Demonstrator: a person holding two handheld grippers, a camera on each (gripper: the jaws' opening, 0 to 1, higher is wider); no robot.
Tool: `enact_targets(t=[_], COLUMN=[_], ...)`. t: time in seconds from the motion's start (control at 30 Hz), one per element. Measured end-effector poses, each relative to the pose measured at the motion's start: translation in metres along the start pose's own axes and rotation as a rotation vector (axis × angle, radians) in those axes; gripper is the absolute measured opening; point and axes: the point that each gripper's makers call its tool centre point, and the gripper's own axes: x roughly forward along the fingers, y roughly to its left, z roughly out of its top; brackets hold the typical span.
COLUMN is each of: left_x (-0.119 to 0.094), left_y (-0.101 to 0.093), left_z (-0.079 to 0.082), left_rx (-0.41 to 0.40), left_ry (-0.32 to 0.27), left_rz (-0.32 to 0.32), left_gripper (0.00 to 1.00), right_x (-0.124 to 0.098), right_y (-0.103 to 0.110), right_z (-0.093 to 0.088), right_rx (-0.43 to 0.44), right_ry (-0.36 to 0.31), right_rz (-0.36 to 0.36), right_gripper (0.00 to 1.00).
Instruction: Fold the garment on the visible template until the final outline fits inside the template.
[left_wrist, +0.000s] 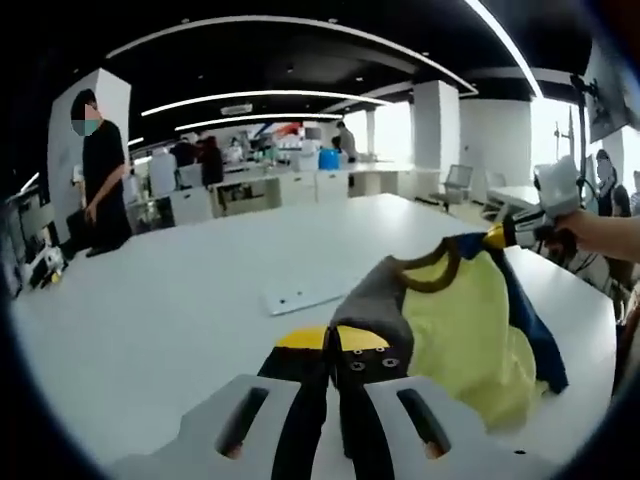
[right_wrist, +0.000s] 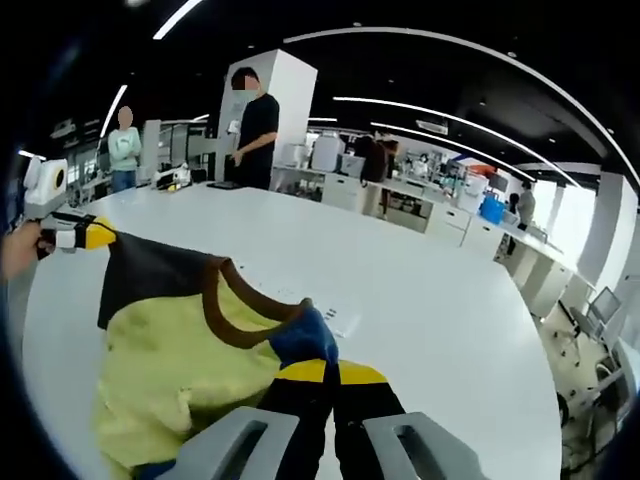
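Observation:
A yellow garment (left_wrist: 455, 325) with a brown collar (left_wrist: 432, 275), one grey shoulder and one blue shoulder is stretched between both grippers above the white table (left_wrist: 150, 300). In the left gripper view my left gripper (left_wrist: 332, 345) is shut on the grey shoulder. My right gripper (left_wrist: 497, 236), held by a hand, grips the blue shoulder at the far right. In the right gripper view my right gripper (right_wrist: 330, 375) is shut on the blue shoulder (right_wrist: 305, 340), and the left gripper (right_wrist: 98, 234) pinches the dark grey corner. The garment (right_wrist: 170, 370) sags below. A flat white template sheet (left_wrist: 305, 295) lies on the table behind it.
The template sheet (right_wrist: 340, 320) lies just past the collar. A person in black (left_wrist: 100, 170) stands by the table's far edge, another person (right_wrist: 124, 150) stands further back. Desks and chairs (left_wrist: 455, 185) fill the room beyond the table.

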Motion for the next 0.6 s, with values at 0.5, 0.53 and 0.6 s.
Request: enact_targets(t=[0.5, 0.53, 0.6], left_x=[0.058, 0.060, 0.065], left_y=[0.030, 0.032, 0.036], left_z=[-0.031, -0.034, -0.039], left_rx=[0.107, 0.107, 0.109], left_ry=[0.079, 0.086, 0.103], left_rz=[0.076, 0.074, 0.088], left_gripper=[0.00, 0.00, 0.00], right_x=[0.065, 0.069, 0.074], right_y=[-0.014, -0.015, -0.017], right_z=[-0.027, -0.029, -0.035], right_rx=[0.192, 0.198, 0.194], right_ry=[0.088, 0.097, 0.117], right_rz=[-0.022, -0.029, -0.050], right_gripper=[0.00, 0.00, 0.00])
